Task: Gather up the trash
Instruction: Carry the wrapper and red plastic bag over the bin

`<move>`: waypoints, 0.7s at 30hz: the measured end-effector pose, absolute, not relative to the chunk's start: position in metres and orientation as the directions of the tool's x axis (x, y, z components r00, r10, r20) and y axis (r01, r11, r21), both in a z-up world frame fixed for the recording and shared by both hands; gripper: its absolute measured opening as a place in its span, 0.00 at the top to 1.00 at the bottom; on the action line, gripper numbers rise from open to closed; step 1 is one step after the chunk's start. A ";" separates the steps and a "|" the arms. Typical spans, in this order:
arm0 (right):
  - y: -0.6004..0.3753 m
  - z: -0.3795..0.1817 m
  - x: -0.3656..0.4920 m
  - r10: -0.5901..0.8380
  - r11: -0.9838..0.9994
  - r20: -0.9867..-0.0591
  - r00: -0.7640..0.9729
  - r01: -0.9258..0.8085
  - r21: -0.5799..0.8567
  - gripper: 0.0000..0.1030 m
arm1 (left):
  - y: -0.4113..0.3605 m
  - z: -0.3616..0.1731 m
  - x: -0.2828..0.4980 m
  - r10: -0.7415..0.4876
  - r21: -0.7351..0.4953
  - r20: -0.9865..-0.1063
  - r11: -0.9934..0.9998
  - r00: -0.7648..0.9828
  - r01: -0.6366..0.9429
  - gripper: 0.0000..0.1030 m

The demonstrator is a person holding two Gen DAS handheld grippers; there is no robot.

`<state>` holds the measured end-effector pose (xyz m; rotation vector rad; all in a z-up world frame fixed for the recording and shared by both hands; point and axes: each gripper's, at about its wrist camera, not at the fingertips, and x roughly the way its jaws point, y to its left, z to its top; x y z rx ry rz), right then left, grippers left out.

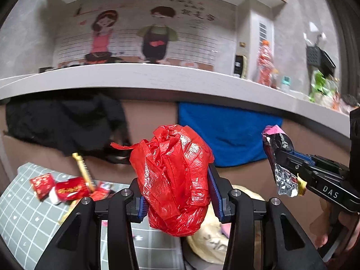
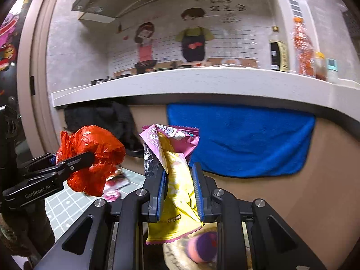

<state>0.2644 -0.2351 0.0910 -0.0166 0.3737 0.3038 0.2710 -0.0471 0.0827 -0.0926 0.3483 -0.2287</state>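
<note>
A crumpled red plastic bag [image 1: 173, 184] sits clamped between the blue pads of the left gripper [image 1: 177, 193], held up in the air above the gridded mat [image 1: 20, 211]. Just to its right, the right gripper [image 2: 178, 189] is closed on a pink and yellow snack wrapper [image 2: 173, 180], whose silver lining shows in the left wrist view; it too is lifted clear of the mat. The two loads are near each other but apart.

Both pieces look already picked up, so the step in hand is most likely the carry toward a bin. No bin can be seen in either view, so where the release should happen cannot be told. The next move calls for keeping both grips firm, since the bag is soft and puffy and the wrapper is slick and held only across its middle, then opening each claw over the container.

More litter lies on the mat near its far edge: red packets [image 1: 60, 189] and a gold stick-shaped thing [image 1: 83, 171], blurred and hard to identify. A pale cream object [image 1: 211, 238] with a pink patch sits directly beneath the grippers, mostly hidden by their frames. Behind, a blue towel [image 1: 227, 132] and dark cloth [image 1: 65, 121] hang under the counter edge [image 1: 157, 78].
</note>
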 end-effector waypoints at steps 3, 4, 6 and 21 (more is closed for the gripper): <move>-0.249 0.086 0.263 0.275 0.960 -0.362 0.891 -0.275 0.053 0.79 | -0.063 0.081 0.272 -0.250 -0.105 -0.326 0.968 0.912 0.229 0.56; -0.253 0.084 0.263 0.272 0.961 -0.361 0.892 -0.269 0.059 0.79 | -0.068 0.081 0.273 -0.251 -0.094 -0.323 0.968 0.912 0.233 0.56; -0.261 0.080 0.262 0.265 0.964 -0.362 0.894 -0.259 0.067 0.79 | -0.076 0.081 0.275 -0.251 -0.076 -0.318 0.968 0.914 0.240 0.56; -0.301 0.046 0.278 0.230 0.972 -0.414 0.881 -0.190 0.137 0.79 | -0.108 0.048 0.316 -0.355 -0.135 -0.417 0.934 0.836 0.330 0.56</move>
